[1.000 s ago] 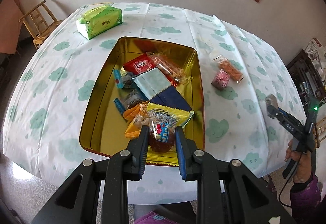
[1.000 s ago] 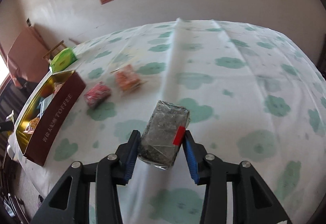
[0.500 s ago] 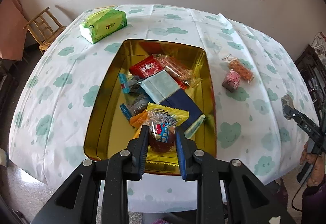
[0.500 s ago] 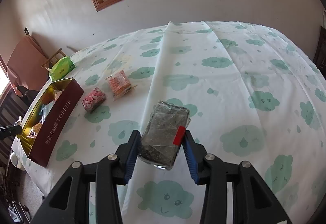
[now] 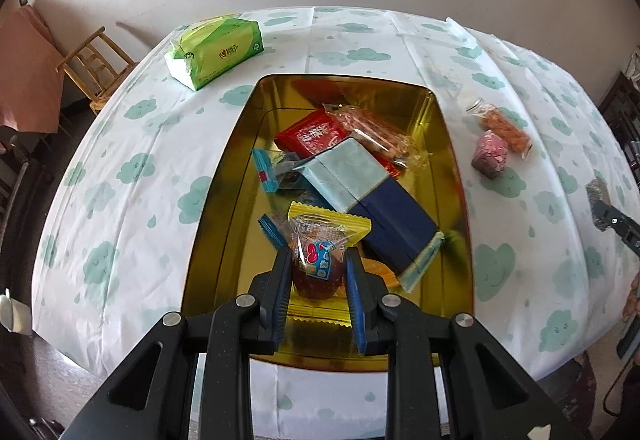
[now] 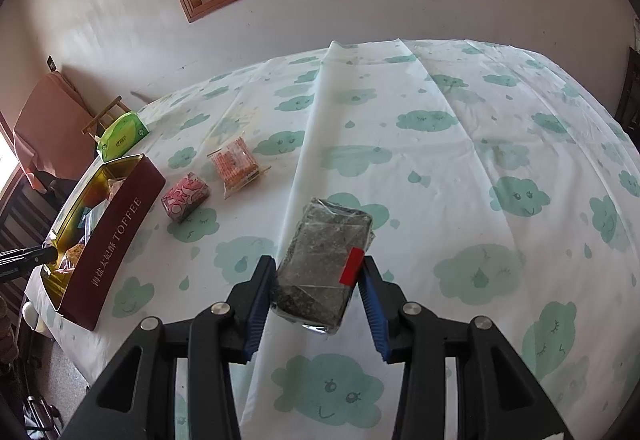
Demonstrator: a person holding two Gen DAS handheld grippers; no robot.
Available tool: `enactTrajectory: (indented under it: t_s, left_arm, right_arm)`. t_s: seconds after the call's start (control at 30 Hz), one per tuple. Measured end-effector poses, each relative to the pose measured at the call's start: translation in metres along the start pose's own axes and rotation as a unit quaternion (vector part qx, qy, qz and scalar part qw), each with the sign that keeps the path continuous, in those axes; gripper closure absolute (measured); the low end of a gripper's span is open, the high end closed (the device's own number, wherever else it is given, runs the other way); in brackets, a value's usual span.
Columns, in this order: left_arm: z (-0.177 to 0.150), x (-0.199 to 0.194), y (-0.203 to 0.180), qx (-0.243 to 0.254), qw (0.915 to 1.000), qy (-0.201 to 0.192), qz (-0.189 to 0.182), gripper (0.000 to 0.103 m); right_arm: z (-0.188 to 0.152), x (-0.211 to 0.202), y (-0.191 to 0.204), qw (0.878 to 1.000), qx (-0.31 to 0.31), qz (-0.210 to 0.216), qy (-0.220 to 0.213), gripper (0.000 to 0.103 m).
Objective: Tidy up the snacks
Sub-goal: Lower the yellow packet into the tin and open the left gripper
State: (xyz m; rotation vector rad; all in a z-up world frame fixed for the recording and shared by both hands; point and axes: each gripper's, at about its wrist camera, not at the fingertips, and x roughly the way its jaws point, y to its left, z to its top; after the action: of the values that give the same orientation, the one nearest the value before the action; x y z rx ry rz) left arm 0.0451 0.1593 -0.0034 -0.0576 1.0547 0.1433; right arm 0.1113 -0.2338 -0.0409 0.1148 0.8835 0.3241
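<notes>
Cloud-print surface [image 6: 460, 144] below: my left jaws [image 5: 316, 276] grip a jelly cup [image 5: 318, 264] over the tin's [image 5: 224, 176] near end; right jaws [image 6: 318, 290] grip a dark bar [image 6: 324, 260], tin well left.

A dark snack packet [image 6: 326, 264] with a red sticker is being gripped between the blue pads of the right gripper [image 6: 320, 280], above the cloud-printed tablecloth [image 6: 460, 168]. To the left, a pink packet [image 6: 185, 195] and an orange packet [image 6: 236, 166] are lying near the maroon toffee tin [image 6: 116, 240], behind which a green tissue pack [image 6: 123, 136] is seen.
</notes>
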Motion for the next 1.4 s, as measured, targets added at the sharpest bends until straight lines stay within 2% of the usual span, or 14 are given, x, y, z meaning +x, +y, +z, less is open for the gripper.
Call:
enactTrajectory:
  t_s: [0.17,0.73,0.97,1.17,1.27,1.4]
  left_arm:
    - [0.006,0.006,0.002,0.008,0.9998,-0.007,0.014,0.080]
    - [0.030,0.018,0.008,0.013,0.9995,-0.013,0.027,0.084]
    - [0.057,0.017,0.003,0.028,0.9983,-0.032,0.039,0.085]
    - [0.083,0.008,0.012,0.008,0.9983,-0.050,0.031,0.084]
    - [0.087,0.001,0.018,-0.004,0.9983,-0.054,0.021,0.080]
    - [0.078,-0.014,0.027,-0.029,0.9975,-0.064,0.011,0.065]
  right_arm:
    - [0.001,0.000,0.001,1.000,0.002,-0.001,0.000,0.060]
    - [0.003,0.001,-0.006,1.000,0.004,-0.001,0.000,0.060]
    - [0.003,-0.001,-0.006,1.000,0.003,-0.001,-0.001,0.060]
    - [0.005,-0.006,-0.003,1.000,-0.001,0.001,-0.005,0.060]
    - [0.007,-0.009,0.001,1.000,-0.003,0.003,-0.008,0.060]
    - [0.012,-0.016,0.012,1.000,-0.011,0.013,-0.014,0.060]
